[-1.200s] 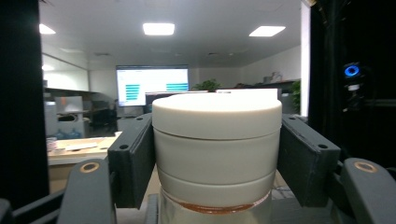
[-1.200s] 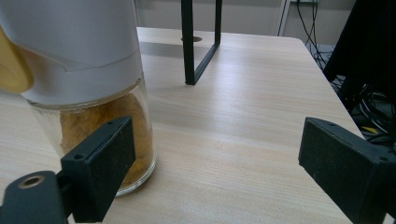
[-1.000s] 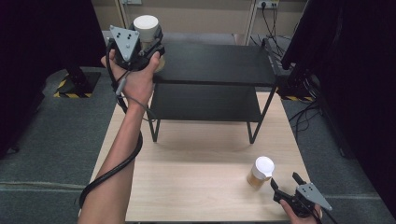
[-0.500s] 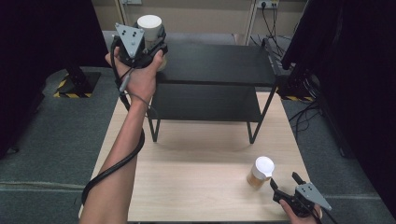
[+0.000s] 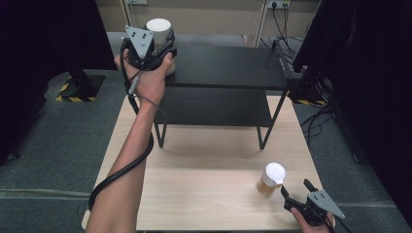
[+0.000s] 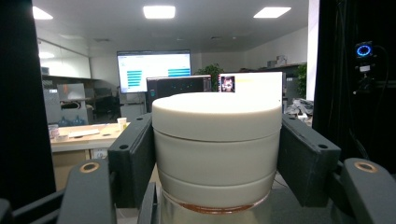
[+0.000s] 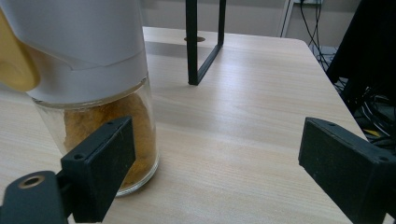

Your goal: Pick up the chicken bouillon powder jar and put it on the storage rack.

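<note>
The jar (image 6: 216,149) between the black jaws of the left gripper (image 5: 160,47) has a cream-white lid, with a thin amber band at the bottom edge of it. The second jar (image 5: 270,179) has a white cap and clear glass, and its content is golden brown; in the right gripper view a yellow patch shows on the cap. The right gripper (image 5: 297,195) is black with a grey plate on top. The shelf (image 5: 228,68) is black, with thin black legs. The table (image 5: 204,174) is pale wood with a fine grain. The floor (image 5: 58,126) is dark grey, and a base (image 5: 73,90) on it has yellow and black stripes.
</note>
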Tool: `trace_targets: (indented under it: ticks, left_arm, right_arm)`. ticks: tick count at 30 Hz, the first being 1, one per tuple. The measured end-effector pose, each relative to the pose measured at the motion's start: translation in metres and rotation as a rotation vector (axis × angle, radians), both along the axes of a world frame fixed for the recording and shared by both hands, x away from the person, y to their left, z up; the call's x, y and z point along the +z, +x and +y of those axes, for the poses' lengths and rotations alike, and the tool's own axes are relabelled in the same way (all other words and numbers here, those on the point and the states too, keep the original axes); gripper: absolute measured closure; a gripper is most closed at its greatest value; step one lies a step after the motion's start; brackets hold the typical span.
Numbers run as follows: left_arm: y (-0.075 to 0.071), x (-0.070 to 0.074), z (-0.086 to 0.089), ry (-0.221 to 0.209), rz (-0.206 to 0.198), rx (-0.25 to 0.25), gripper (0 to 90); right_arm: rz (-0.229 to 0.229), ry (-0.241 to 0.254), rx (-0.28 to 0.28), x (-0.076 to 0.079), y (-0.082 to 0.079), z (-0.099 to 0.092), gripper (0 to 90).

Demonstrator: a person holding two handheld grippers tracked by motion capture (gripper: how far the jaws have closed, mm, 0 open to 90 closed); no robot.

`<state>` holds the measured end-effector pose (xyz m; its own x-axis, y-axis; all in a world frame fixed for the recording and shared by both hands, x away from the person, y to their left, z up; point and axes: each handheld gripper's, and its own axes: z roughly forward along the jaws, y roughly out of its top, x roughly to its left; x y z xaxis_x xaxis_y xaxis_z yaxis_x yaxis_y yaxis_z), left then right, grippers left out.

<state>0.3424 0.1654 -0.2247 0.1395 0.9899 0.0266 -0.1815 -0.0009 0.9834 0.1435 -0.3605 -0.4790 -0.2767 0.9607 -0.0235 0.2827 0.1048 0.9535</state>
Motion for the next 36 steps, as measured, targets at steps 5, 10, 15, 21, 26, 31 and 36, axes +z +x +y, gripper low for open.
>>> trace_targets:
  ticks: [5,10,15,21,26,31,36]
  left_arm:
    - [0.001,0.002,0.002,0.002,0.007,-0.009,33.5]
    - [0.002,0.004,0.003,-0.022,0.021,-0.015,24.1]
    - [-0.002,0.004,0.002,-0.021,0.003,-0.014,16.4]
    - [-0.011,0.004,0.003,-0.019,0.005,-0.016,14.3]
    - [-0.025,-0.006,0.004,-0.044,-0.028,-0.023,14.5]
    - [-0.042,-0.018,0.007,-0.049,-0.061,-0.030,14.6]
    - [-0.055,-0.028,0.011,-0.048,-0.082,-0.052,14.6]
  right_arm:
    - [0.000,0.000,0.001,0.000,0.000,0.000,11.3]
    - [-0.001,-0.004,0.003,0.000,0.000,0.001,11.3]
    - [-0.001,-0.005,0.004,0.000,0.000,0.001,11.3]
    - [-0.002,-0.008,0.004,0.000,0.000,0.001,11.2]
    - [-0.002,-0.010,0.008,0.000,0.000,0.001,11.1]
    - [-0.004,-0.015,0.007,0.000,0.000,0.002,11.1]
    - [-0.004,-0.012,0.006,0.000,0.000,0.001,11.1]
